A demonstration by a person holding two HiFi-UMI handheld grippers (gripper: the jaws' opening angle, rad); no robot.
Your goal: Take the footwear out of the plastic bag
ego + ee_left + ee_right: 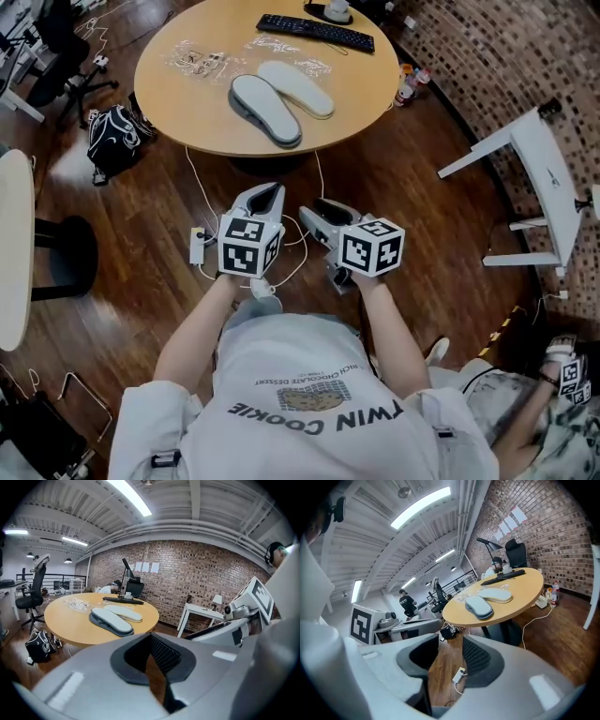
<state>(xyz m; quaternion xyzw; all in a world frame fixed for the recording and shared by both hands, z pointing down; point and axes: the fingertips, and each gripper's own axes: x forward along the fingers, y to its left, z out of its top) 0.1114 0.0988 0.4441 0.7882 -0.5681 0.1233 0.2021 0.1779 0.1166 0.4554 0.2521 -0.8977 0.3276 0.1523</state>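
Note:
Two flat slippers lie side by side on the round wooden table [178,117], a grey one [265,111] and a paler one [295,88], both outside any bag. Crumpled clear plastic [197,61] lies on the table to their left. Both grippers hang over the wooden floor, short of the table and close to the person's body. My left gripper [263,195] has its jaws a little apart with only floor showing between them. My right gripper [315,214] is also open and empty. The left gripper view shows the slippers [111,620] ahead, and the right gripper view shows them [479,606] too.
A black keyboard [315,31] lies at the table's far edge. A black bag [112,139] sits on the floor at left, and a power strip [199,246] with cables is beneath the grippers. A white side table [534,169] stands at right. Another person [553,403] is at lower right.

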